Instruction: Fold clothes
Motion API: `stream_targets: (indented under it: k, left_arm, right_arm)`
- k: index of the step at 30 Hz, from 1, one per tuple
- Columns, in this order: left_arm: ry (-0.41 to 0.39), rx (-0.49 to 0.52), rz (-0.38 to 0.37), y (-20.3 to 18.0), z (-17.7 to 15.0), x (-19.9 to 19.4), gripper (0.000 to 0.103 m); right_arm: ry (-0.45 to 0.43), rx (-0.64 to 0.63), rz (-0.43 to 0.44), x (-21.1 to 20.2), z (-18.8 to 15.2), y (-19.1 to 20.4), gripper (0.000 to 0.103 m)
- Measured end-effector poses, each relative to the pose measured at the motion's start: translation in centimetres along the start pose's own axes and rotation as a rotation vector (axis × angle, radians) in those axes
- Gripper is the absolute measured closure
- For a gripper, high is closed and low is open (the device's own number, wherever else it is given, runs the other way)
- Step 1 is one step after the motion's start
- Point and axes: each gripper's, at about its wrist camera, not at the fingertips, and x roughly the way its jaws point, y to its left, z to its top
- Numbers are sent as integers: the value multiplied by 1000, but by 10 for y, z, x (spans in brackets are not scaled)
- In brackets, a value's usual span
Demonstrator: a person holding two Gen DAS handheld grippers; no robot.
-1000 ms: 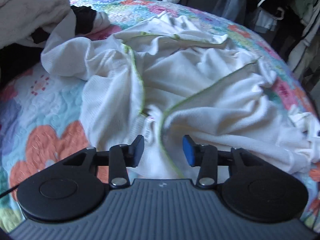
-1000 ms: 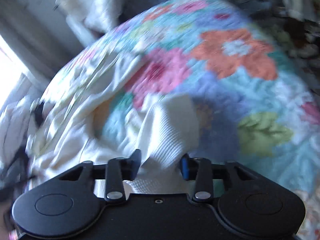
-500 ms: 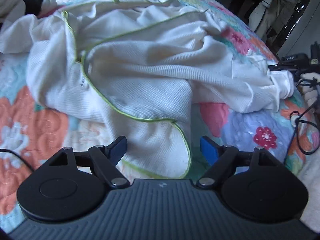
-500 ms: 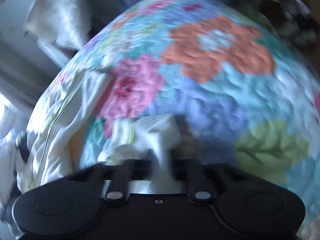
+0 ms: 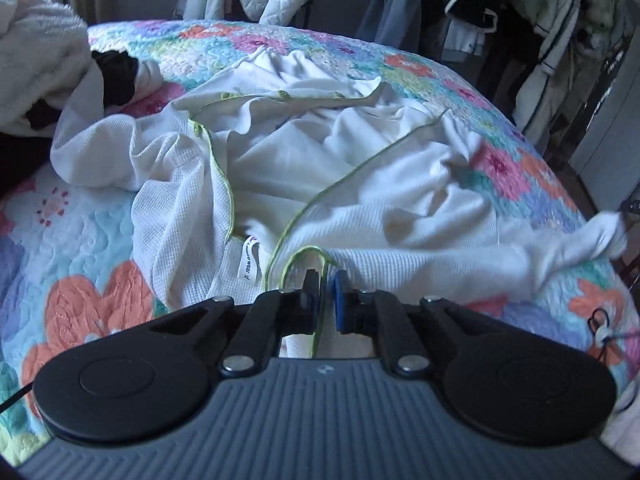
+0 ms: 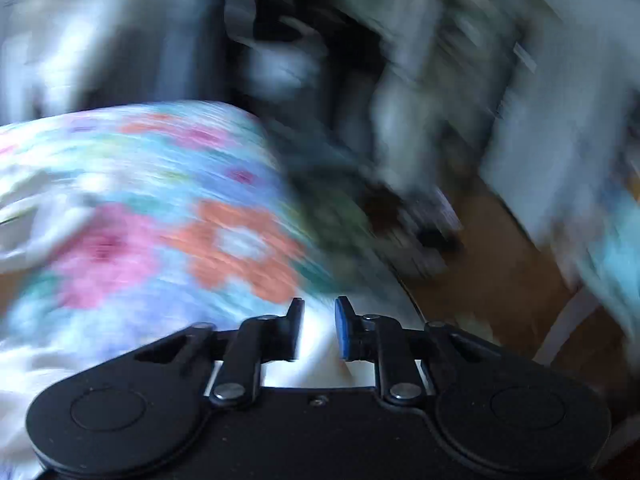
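- Left wrist view shows a white waffle-knit garment [image 5: 320, 184] with thin green piping lying crumpled across the middle of a bed [image 5: 80, 240] covered by a flowered quilt.
- The left tongs [image 5: 325, 300] are pinched nearly shut on the garment's green-trimmed front edge, right beside the neck label [image 5: 249, 264]; the cloth passes between the pads.
- The right tongs [image 6: 319, 328] are opening, with a narrow gap showing. Something white sits in that gap and below it, probably a part of the garment, but the pads do not seem to press on it.
- Handling, as a judgement: the garment looks soft, light and limp, so it will sag and bunch wherever it is unsupported. The textured knit should give good purchase, not slip. Nothing about it is fragile.
- Best holds are likely the piped edges, the cuffs and the shoulder seams, where the cloth is doubled and firmer. Two spread holds would be needed to pull it flat.
- One sleeve [image 5: 592, 240] trails off toward the bed's right edge.
- Only the left wrist view gives the garment's full layout, a heap of other laundry [image 5: 36, 64] at the far left and hanging clothes [image 5: 560, 40] behind.
- Only the right wrist view, heavily smeared, shows the bed's far side, a brown floor [image 6: 500, 264] and clutter beyond.
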Motion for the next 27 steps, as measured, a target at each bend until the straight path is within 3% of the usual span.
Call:
stream_targets:
  k: [1,3,6,8,11,12,14,15,16,17,18,19,20,21,23,27]
  left_arm:
    - [9,-15,-7,2,0,3,95]
    - [26,-44,-21,5,-2,10,95]
    - [52,-46,-6,4,-10,20,88]
    - [72,-56,-15,5,-16,25,80]
    - [91,-96,-79,7,-27,30,52]
    - [80,-105,-110,6,-30,32,48]
    - [54,-90,-179,1,-38,38,48]
    - [59,-70,-169,-2,-41,45,55]
    - [78,-49,-133,-5,-43,53,66]
    - [99,-30,-114,-8,-44,60,91]
    - [102,-27,-119,-9,-42,60,97]
    - [101,-28,-128,-10,-39,60,97]
    - [100,-29,-137,-11,-36,59,98]
    - [83,-31,-147,-12,-31,54,98]
    - [53,-31,-158,-14,-19,44,98]
    - [33,30,-179,-16,8,7,98]
  right_arm:
    - [-37,-52,85,-12,7,18,47]
    - [-90,-158,280,-35,19,55,46]
    - [-87,-364,611,-63,17,117,46]
    - [-62,-547,755,-75,1,160,46]
    - [-7,-764,879,-79,-26,209,46]
    - [6,-813,895,-79,-36,219,46]
    - [27,-890,911,-80,-55,235,46]
    - [38,-913,905,-76,-62,241,46]
    - [50,-926,890,-68,-68,245,46]
    - [62,-939,876,-61,-73,250,47]
    - [74,-953,861,-54,-79,254,49]
    - [86,-966,846,-47,-84,259,55]
    - [119,-922,859,-40,-81,256,80]
    - [163,-847,886,-33,-72,249,92]
    - [224,-703,950,-26,-56,234,95]
    - [237,-443,1129,-36,-32,200,94]
